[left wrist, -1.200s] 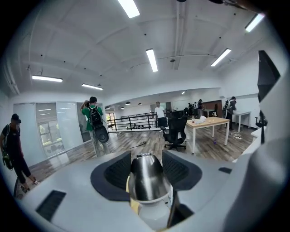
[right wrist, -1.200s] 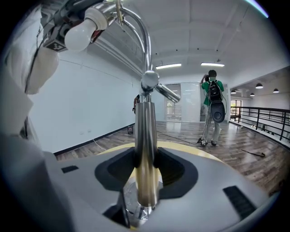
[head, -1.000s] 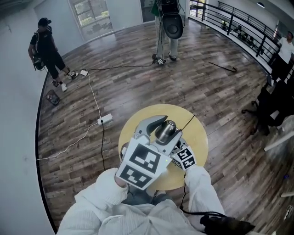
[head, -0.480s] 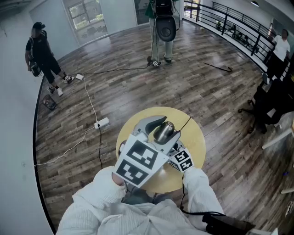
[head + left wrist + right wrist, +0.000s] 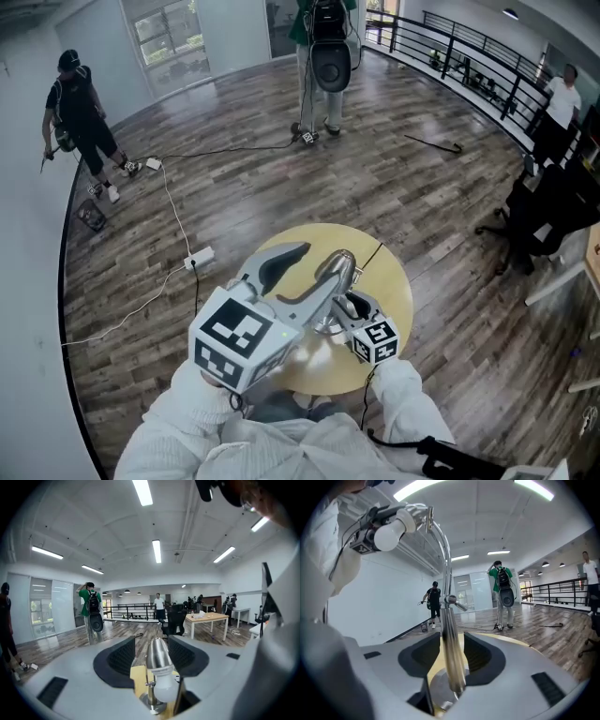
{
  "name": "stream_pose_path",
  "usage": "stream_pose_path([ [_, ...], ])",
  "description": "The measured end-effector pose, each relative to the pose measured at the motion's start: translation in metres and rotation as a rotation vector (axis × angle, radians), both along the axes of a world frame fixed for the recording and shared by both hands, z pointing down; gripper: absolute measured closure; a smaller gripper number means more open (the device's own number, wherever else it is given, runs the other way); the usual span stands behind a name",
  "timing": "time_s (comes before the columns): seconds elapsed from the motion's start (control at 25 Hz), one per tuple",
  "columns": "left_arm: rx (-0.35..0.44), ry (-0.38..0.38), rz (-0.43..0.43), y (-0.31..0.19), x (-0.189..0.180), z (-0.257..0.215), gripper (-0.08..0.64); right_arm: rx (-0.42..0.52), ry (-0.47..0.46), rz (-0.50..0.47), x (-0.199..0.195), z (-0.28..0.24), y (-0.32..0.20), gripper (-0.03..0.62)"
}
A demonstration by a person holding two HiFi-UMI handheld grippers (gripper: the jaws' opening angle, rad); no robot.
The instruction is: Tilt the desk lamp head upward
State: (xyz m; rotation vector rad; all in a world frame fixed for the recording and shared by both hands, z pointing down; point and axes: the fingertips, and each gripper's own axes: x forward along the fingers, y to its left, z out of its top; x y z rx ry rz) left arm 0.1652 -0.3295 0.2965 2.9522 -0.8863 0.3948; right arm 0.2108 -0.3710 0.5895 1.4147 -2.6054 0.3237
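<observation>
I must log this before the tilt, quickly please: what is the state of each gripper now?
Left gripper: open, lamp head between its jaws, not clamped.
Right gripper: closed on the lamp stem.

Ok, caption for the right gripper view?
Right gripper clamped on the lamp stem above the round table, bulb overhead.

We see the round table [image 5: 392, 286] in pale yellow wood grain, on a floor [image 5: 234, 197] of streaked grey-brown planks. On the table, the desk lamp [image 5: 336, 272] is mirror-bright chrome with a white bulb [image 5: 161, 689]. Over the table, the left gripper [image 5: 153, 654] and right gripper [image 5: 452, 654] are light grey with black cross-hatched pads. The left marker cube [image 5: 234, 337] and right marker cube [image 5: 375, 339] are white with black squares. Our sleeves [image 5: 187, 412], at the table's near edge, are white, perhaps faintly ribbed.
</observation>
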Motion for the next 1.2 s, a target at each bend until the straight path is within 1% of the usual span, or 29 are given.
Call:
stream_pose_path([
  [0.08, 0.006, 0.081, -0.040, 0.002, -0.027, -0.014, 0.342, 0.017, -0.043, 0.058, 0.013, -0.010, 0.011, 0.434],
  [0.2, 0.047, 0.222, -0.142, 0.002, -0.075, -0.022, 0.342, 0.028, -0.067, 0.200, 0.043, -0.022, 0.032, 0.439],
  [0.24, 0.043, 0.264, -0.186, 0.000, -0.091, -0.013, 0.342, 0.027, -0.063, 0.255, 0.053, -0.024, 0.040, 0.449],
  [0.32, -0.006, 0.310, -0.275, -0.003, -0.117, 0.029, 0.344, 0.021, -0.053, 0.355, 0.065, -0.027, 0.060, 0.492],
  [0.36, -0.040, 0.313, -0.310, -0.003, -0.126, 0.060, 0.361, 0.015, -0.052, 0.397, 0.066, -0.027, 0.070, 0.517],
  [0.4, -0.073, 0.298, -0.336, -0.001, -0.131, 0.094, 0.387, 0.005, -0.055, 0.430, 0.064, -0.025, 0.080, 0.541],
  [0.48, -0.126, 0.231, -0.347, 0.010, -0.127, 0.158, 0.447, -0.023, -0.064, 0.466, 0.054, -0.020, 0.096, 0.560],
  [0.56, -0.156, 0.159, -0.303, 0.028, -0.106, 0.212, 0.507, -0.049, -0.069, 0.468, 0.039, -0.014, 0.106, 0.570],
  [0.64, -0.176, 0.098, -0.240, 0.047, -0.078, 0.252, 0.554, -0.066, -0.076, 0.442, 0.022, -0.009, 0.111, 0.577],
  [0.72, -0.209, 0.052, -0.188, 0.063, -0.053, 0.282, 0.560, -0.079, -0.074, 0.408, 0.006, -0.005, 0.113, 0.578],
  [0.76, -0.233, 0.041, -0.171, 0.069, -0.044, 0.292, 0.560, -0.082, -0.069, 0.393, 0.000, -0.004, 0.114, 0.578],
  [0.84, -0.267, 0.035, -0.149, 0.080, -0.033, 0.303, 0.560, -0.084, -0.059, 0.369, -0.011, -0.003, 0.117, 0.578],
  [0.92, -0.266, 0.039, -0.137, 0.087, -0.030, 0.301, 0.560, -0.082, -0.053, 0.358, -0.016, -0.004, 0.121, 0.578],
  [1.08, -0.221, 0.097, -0.125, 0.086, -0.033, 0.270, 0.560, -0.054, -0.050, 0.368, -0.010, -0.021, 0.128, 0.578],
  [1.2, -0.172, 0.130, -0.114, 0.082, -0.037, 0.240, 0.560, -0.025, -0.042, 0.409, -0.004, -0.037, 0.136, 0.578],
])
